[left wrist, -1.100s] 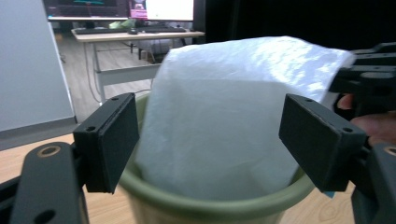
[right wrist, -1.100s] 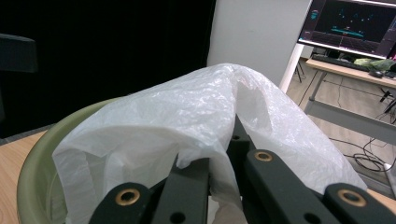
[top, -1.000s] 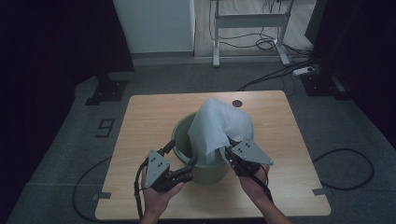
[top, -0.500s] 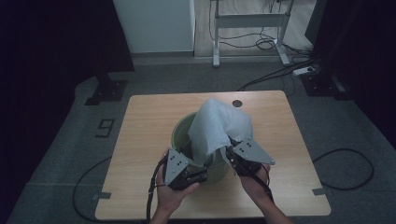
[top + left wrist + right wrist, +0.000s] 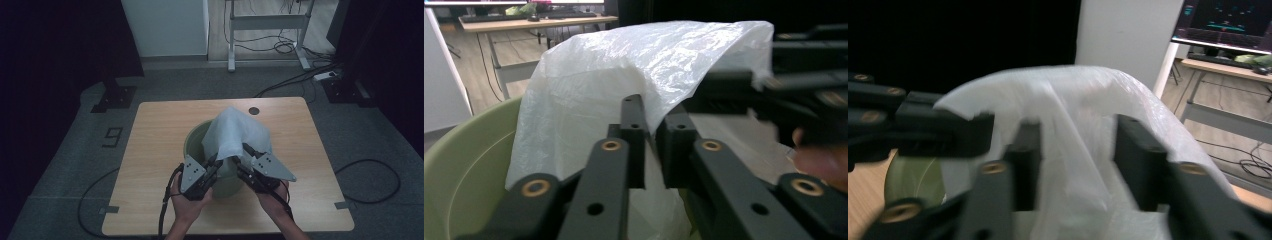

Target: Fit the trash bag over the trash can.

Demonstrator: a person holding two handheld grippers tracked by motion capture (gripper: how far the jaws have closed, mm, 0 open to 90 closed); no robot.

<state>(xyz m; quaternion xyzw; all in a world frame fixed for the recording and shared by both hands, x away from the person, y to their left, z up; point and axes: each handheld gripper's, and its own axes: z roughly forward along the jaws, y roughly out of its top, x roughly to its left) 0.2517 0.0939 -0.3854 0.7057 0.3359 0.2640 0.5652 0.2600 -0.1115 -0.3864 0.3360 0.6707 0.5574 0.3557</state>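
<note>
The white bag (image 5: 237,134) stands draped over the near right part of the green bin (image 5: 197,137), which sits at the middle of the worktop (image 5: 155,150). Its thin, crinkled film rises in a peak above the bin's rim and hangs down the near side.

The left claw (image 5: 216,161) meets the bag's lower near edge from the left; in the left gripper view its jaws have just been closing and now stand nearly together, with a fold of the film (image 5: 651,107) pinched between them.

Just to its right, the right claw (image 5: 241,160) points into the same edge. Its jaws have just been opening and stand apart, with a ridge of the bag (image 5: 1068,145) loose between them; the pads do not press it.

Both claws lie close together at the bin's near wall, each held by a hand (image 5: 187,207) coming from the worktop's near edge.
</note>
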